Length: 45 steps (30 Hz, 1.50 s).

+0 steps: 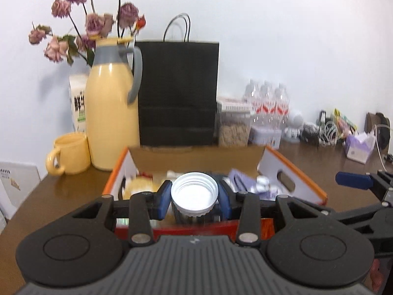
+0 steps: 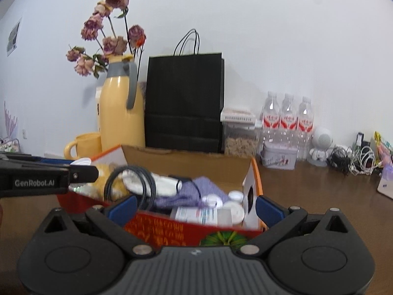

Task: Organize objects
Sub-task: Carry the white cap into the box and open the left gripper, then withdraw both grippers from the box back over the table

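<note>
My left gripper [image 1: 194,196] is shut on a jar with a white ribbed lid [image 1: 194,193] and holds it over the near edge of an open cardboard box [image 1: 297,174] with orange rims. The box also shows in the right wrist view [image 2: 255,172], holding a coiled dark cable [image 2: 142,179], a purple cloth [image 2: 196,189], white round lids [image 2: 233,209] and a medicine packet [image 2: 196,215]. My right gripper [image 2: 194,207] is open, its blue pads either side of the box's near right corner. The left gripper also shows at the left of the right wrist view [image 2: 83,169].
Behind the box stand a yellow thermos jug with dried roses [image 1: 110,113], a yellow mug [image 1: 71,153], a black paper bag [image 1: 178,93], a clear food container [image 1: 233,125], water bottles [image 2: 287,120], a tin [image 2: 278,156], a white robot toy [image 2: 319,145] and tangled cables [image 2: 353,158].
</note>
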Motion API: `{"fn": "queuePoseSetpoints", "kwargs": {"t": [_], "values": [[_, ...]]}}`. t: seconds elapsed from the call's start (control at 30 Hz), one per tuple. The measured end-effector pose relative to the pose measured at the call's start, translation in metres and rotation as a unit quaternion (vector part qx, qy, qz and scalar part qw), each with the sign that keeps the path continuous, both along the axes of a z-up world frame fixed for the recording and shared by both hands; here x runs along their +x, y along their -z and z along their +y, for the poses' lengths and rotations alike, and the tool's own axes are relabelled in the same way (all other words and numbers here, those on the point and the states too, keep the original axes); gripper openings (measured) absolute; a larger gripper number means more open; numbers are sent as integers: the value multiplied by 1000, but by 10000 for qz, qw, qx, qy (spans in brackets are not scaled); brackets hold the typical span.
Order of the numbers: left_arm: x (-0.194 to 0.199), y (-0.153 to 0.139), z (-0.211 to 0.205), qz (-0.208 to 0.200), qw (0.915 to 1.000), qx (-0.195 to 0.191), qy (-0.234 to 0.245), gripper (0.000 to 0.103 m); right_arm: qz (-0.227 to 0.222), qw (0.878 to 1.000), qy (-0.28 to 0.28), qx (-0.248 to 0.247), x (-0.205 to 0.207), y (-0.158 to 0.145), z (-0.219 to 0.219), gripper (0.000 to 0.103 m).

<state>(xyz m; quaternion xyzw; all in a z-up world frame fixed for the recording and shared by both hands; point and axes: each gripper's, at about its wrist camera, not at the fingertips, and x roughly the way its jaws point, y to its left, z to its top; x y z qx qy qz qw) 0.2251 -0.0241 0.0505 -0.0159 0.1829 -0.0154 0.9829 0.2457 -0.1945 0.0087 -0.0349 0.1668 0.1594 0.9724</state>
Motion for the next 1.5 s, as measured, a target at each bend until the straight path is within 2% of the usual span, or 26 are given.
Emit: {"fn": "queuePoseSetpoints", "kwargs": {"t": [0.17, 0.3, 0.43, 0.73, 0.8, 0.87, 0.93, 1.3, 1.5], "values": [[19, -13, 2, -130, 9998, -97, -75, 40, -165, 9999, 35, -13, 13, -15, 7, 103], [39, -13, 4, -115, 9997, -151, -168, 40, -177, 9997, 129, 65, 31, -21, 13, 103], [58, -3, 12, -48, 9990, -314, -310, 40, -85, 9994, 257, 200, 54, -15, 17, 103], [81, 11, 20, 147, 9992, -223, -303, 41, 111, 9990, 382, 223, 69, 5, 11, 103], [82, 14, 20, 190, 9991, -195, -321, 50, 113, 9990, 377, 191, 68, 7, 12, 103], [82, 15, 20, 186, 9989, -170, -390, 90, 104, 9992, 362, 149, 67, 8, 13, 103], [78, 15, 20, 50, 9987, -89, -505, 103, 78, 9993, 350, 119, 65, 8, 12, 103], [71, 12, 28, 25, 9968, -308, -733, 103, -29, 9994, 308, 135, 57, 3, 10, 103], [54, 4, 32, -96, 9958, -305, -858, 103, -120, 9995, 268, 131, 50, -2, 9, 103]]}}
